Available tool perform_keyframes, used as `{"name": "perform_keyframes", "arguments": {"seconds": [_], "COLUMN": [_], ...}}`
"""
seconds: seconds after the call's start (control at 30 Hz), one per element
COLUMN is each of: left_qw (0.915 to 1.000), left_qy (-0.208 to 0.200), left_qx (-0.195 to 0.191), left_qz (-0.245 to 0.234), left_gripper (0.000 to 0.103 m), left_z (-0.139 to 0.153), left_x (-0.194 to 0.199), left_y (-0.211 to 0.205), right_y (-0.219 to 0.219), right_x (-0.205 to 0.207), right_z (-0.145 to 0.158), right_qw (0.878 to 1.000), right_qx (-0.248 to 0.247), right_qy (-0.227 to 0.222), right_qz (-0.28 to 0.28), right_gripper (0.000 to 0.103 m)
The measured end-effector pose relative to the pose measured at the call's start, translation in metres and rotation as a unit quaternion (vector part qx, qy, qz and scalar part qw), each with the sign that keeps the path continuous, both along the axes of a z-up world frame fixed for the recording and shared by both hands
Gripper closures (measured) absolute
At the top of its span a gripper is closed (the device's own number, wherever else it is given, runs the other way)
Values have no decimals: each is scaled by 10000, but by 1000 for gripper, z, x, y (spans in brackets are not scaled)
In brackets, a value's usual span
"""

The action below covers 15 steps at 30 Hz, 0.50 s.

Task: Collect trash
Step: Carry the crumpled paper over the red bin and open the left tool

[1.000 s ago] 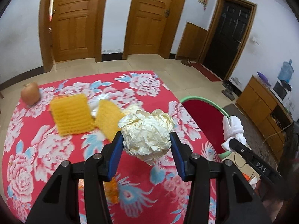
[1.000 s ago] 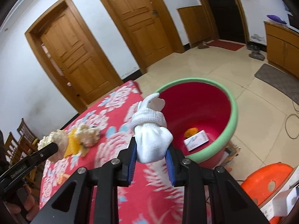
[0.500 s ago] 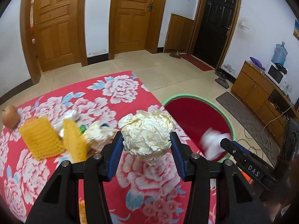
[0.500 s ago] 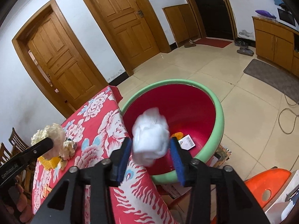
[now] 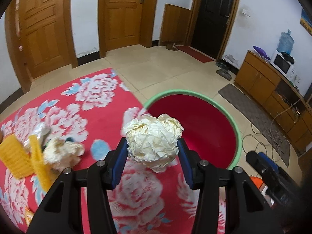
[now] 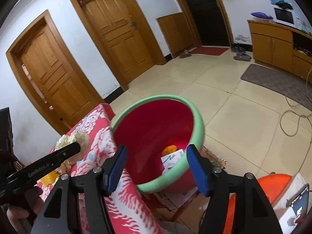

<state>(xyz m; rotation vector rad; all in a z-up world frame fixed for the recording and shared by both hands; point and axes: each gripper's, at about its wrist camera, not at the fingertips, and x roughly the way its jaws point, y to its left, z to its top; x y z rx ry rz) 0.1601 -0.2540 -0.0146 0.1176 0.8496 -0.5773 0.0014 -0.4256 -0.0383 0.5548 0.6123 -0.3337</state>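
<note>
My left gripper is shut on a crumpled ball of cream paper, held over the table edge beside the red basin with a green rim. My right gripper hangs above that basin; its jaws are opening and nothing is between them. Inside the basin lie an orange scrap and a small white carton. The white cloth bundle is out of sight. The left gripper with the paper ball also shows in the right wrist view.
On the red floral tablecloth lie yellow foam netting, another crumpled paper wad and a foil scrap. An orange tub sits on the floor right of the basin. Cables run over the tiles.
The right gripper opened and the white cloth bundle dropped out of it over the basin. The left gripper carried the paper ball rightward, closer to the basin.
</note>
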Motion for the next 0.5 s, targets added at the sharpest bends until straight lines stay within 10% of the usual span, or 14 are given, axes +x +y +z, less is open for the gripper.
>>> {"name": "perform_keyframes", "arguments": {"seconds": [0.5], "left_qw": [9992], "left_qy": [-47], "left_qx": [-18], "left_qz": [-387], "left_gripper": [33], "left_z": [-7], "left_x": [14], "left_y": [-55], "right_y": [-25], "right_x": [-12], "right_z": [-18], "right_qw": [9992], "right_qx": [277], "right_qy": [131], "right_qz": [-273], "right_gripper": [37]}}
